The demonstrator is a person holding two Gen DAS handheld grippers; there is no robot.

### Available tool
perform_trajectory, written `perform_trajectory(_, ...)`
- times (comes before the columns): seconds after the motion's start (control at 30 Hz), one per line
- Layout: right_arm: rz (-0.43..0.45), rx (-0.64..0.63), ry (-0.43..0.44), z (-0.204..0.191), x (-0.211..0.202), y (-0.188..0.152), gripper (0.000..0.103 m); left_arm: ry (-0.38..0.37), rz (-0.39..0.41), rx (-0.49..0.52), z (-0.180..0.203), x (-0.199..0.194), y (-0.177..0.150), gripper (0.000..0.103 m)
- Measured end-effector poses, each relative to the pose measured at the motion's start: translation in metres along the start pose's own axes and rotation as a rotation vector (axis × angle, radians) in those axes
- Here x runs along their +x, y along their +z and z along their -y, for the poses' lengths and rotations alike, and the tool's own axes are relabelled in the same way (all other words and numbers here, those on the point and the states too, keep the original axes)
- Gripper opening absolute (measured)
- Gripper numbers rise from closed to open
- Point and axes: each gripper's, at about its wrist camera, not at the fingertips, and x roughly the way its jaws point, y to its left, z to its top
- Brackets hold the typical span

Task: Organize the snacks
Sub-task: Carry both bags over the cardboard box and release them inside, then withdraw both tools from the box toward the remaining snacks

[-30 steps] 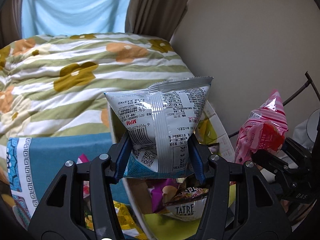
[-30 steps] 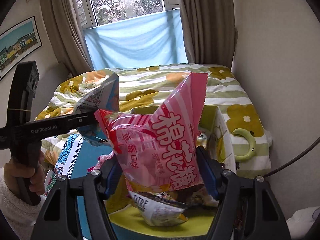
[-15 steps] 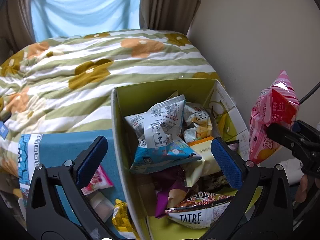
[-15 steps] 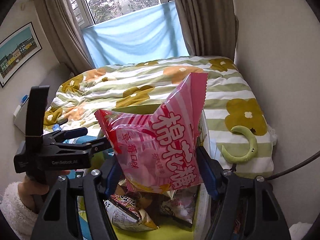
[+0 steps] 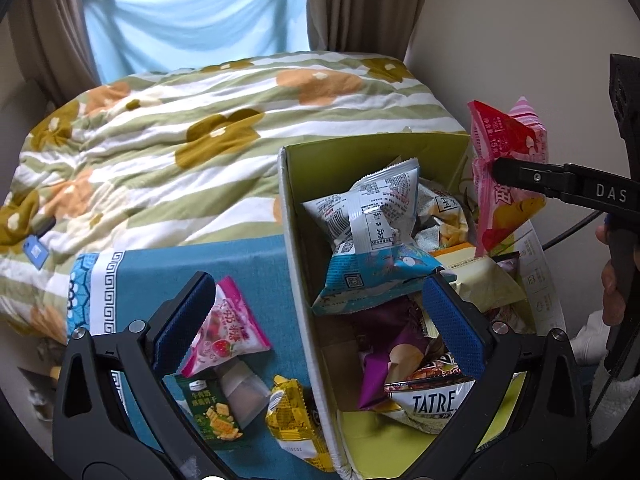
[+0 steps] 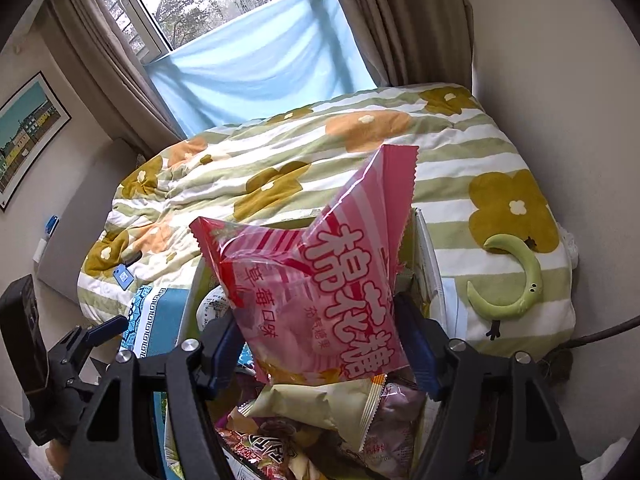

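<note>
My left gripper (image 5: 316,304) stands wide open, its blue pads astride the left wall of the green cardboard box (image 5: 296,240), holding nothing. A blue and white snack bag (image 5: 372,240) lies loose on top of the snacks inside the box. My right gripper (image 6: 320,344) hangs over the box's right side with the pink marshmallow bag (image 6: 332,280) between its pads. Those jaws are opening slightly, but the pads still press on the bag. From the left wrist view the pink bag (image 5: 508,184) is above the box's right rim.
The box sits on a flowered quilt (image 5: 200,120) beside a teal cloth (image 5: 180,264). A small pink packet (image 5: 224,336), a green packet (image 5: 212,412) and a yellow packet (image 5: 296,412) lie on the cloth. A green crescent toy (image 6: 520,280) rests to the right, near the wall.
My left gripper let go of the blue and white bag, which dropped into the box, and its jaws spread wide. My right gripper carried the pink bag over the box and lower.
</note>
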Motion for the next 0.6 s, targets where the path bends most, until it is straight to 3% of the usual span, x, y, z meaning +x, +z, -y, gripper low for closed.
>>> perform_trajectory(0.13,-0.047,-0.003,-0.004,-0.001,0.021,0.001,0.070,0.027,0.003,0.029,0.003,-0.003,-0.003,0.102)
perform_trajectory(0.2,-0.038,-0.008,-0.018,0.000,0.025,0.000,0.087,0.033,0.008,0.037,0.005,-0.006,-0.005,0.102)
perform_trajectory(0.27,0.004,0.005,-0.015,0.001,0.021,-0.003,0.095,0.038,0.013,0.037,0.006,-0.009,-0.006,0.102)
perform_trajectory(0.4,0.057,0.017,-0.001,0.002,0.009,-0.014,0.096,0.052,0.026,0.048,0.010,-0.015,-0.009,0.102)
perform_trajectory(0.6,0.052,-0.007,-0.031,-0.002,-0.003,-0.030,0.096,0.028,0.052,0.051,0.014,-0.030,-0.013,0.103)
